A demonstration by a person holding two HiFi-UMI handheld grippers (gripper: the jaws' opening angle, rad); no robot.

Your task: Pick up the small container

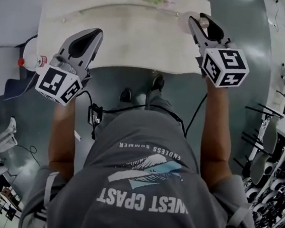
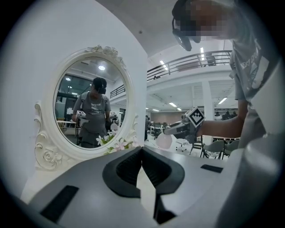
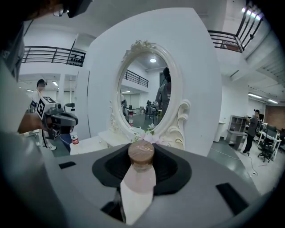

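The right tongs, upper right of the head view, are clamped on the small container. This is a pale pink bottle that lies lengthwise along the jaws, its wooden cap at the far end, pointing toward the oval mirror. Seen from the left gripper view, the bottle hangs at centre right and appears clear of the white tabletop, so the pick-up looks all but done. Any further lift rests on this grip alone, and with the long axis running out past the tips, the bottle could slide forward if the hold slackened. The left tongs, at the left of the head view, are closed on nothing and sit well apart from the bottle, over the tabletop's near left edge.
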